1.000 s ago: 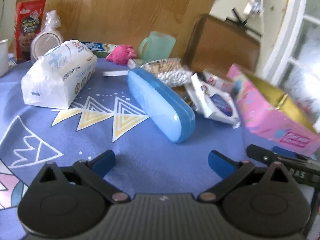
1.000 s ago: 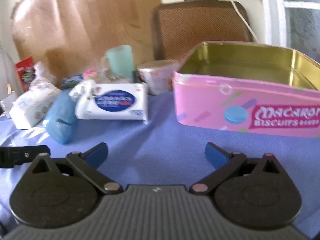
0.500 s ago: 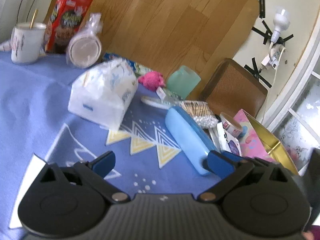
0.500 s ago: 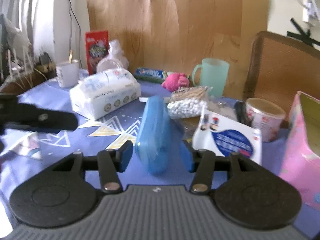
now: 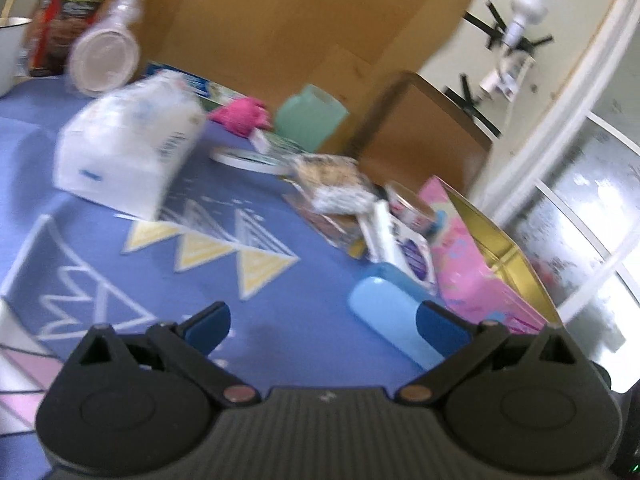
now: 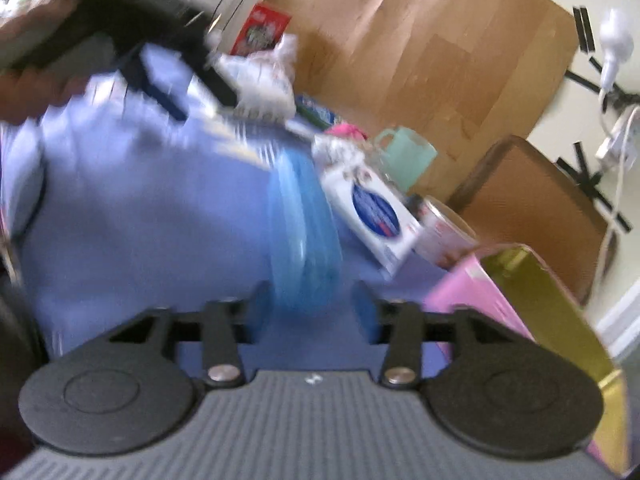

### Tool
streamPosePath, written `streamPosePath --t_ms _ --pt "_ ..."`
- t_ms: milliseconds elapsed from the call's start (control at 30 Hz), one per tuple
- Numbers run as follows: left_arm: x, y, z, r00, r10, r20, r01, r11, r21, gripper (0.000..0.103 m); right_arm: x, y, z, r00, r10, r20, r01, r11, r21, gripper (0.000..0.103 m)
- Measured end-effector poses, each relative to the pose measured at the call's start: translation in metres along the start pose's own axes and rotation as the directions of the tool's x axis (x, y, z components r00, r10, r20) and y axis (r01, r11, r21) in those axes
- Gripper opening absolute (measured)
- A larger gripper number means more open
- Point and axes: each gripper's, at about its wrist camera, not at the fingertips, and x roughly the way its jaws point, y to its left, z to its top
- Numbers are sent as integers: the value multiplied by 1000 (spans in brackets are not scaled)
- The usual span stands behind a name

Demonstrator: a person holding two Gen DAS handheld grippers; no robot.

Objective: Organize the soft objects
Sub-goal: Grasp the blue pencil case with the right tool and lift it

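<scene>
Left gripper (image 5: 322, 322), jaws apart, above the blue tablecloth (image 5: 304, 312); blue case (image 5: 394, 320) beside pink tin (image 5: 476, 276)

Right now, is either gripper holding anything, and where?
Nothing is gripped. The jaws of the right gripper have just been opening; the near end of the blue case sits between them, apparently unpressed. The left gripper is open and empty.

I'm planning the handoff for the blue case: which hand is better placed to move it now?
Right, probably. The blue case lies between the right gripper's pads, whose jaws have just been opening. The left gripper is open with nothing between its pads; the case lies off to its side.
</scene>
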Motion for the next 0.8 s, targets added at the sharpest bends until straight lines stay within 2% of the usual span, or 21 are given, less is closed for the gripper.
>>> streamPosePath --t_ms 33,67,167,267,300,367,500,533,567,600,633,667,700,800 --pt "10 -9 4 1000 -14 -10 14 1000 4 103 -5 -1 -5 1000 -5 -2 5 1000 19 85" --pt "13 -11 6 999 -29 -19 29 1000 7 103 -9 -4 -9 1000 6 6 -6 999 53 87" --pt "12 -16 4 997 -63 -42 64 998 22 103 -10 -12 -15 996 84 23 -87 978 188 88" --pt "9 -17 3 997 -61 -51 63 998 31 103 0 -16 -18 993 115 38 -121 944 306 88" --pt "13 -21 7 997 -58 -53 60 998 30 103 2 -16 -19 992 123 39 -129 932 338 88" --pt "-10 -1 -3 997 -66 -42 68 997 26 103 12 -18 -14 990 131 48 -139 906 400 88" --pt "-2 14 -8 995 -70 -77 73 997 29 103 31 -20 -3 990 119 70 -138 875 464 86" --pt "7 14 -8 993 -66 -102 70 997 30 102 35 -20 -4 990 121 73 -141 872 469 84" --pt "18 15 -10 989 -67 -132 71 997 25 99 42 -18 -4 990 126 65 -142 869 474 78" --pt "26 15 -13 983 -80 -163 83 997 8 89 48 -16 -3 989 138 50 -145 867 476 47" --pt "30 17 -17 974 -136 -179 133 991 -30 82 54 -13 -3 990 138 36 -139 868 477 40" --pt "30 16 -20 966 -175 -189 167 984 -56 78 52 -9 -3 992 118 51 -128 873 471 39" --pt "28 12 -22 959 -202 -196 195 979 -58 69 49 -8 -3 993 106 60 -122 882 454 37" --pt "16 -20 -19 961 -212 -176 224 973 54 66 34 -5 -3 995 11 99 -50 917 397 37"
